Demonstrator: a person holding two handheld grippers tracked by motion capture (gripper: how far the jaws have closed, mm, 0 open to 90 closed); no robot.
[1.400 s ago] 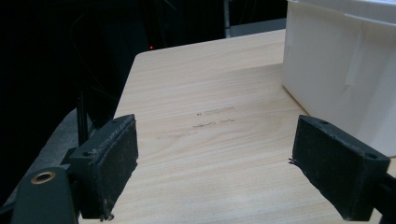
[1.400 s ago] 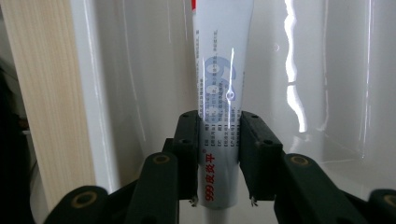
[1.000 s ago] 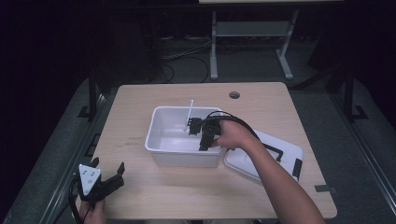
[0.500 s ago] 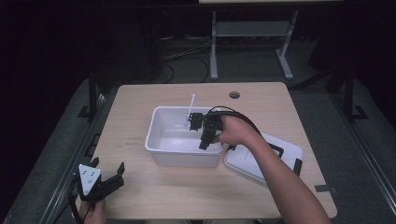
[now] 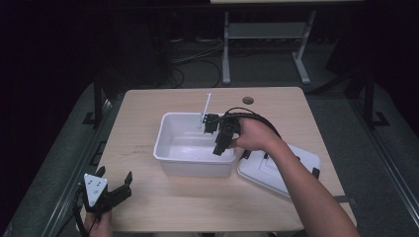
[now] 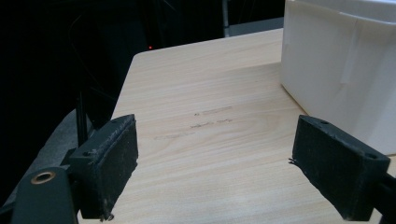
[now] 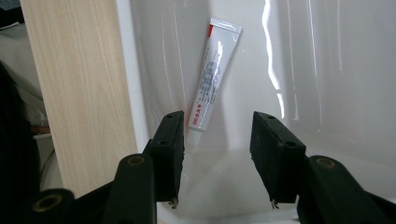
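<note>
The right tongs (image 7: 215,154) stand partly spread over the white bin (image 5: 168,129), with nothing pinched between them; their jaws have just been opening. The tube (image 7: 211,77) lies free on the bin floor against one side wall, just beyond the tips, toward 12 o'clock and slightly nearer the left-hand jaw in the right gripper view. Its long axis runs roughly from 6 to 12 o'clock, tilted a little toward 1 o'clock. The cap end points back at the tongs; the flat crimped end points away.

In the high view the right tongs (image 5: 221,141) hang over the bin's 3 o'clock side. The right hand is by far the nearer.

The left tongs (image 5: 114,186) rest wide spread and empty near the 7 o'clock corner of the surface (image 5: 276,108), well apart from the bin. A white lid (image 5: 301,158) lies at the bin's 4 o'clock.
</note>
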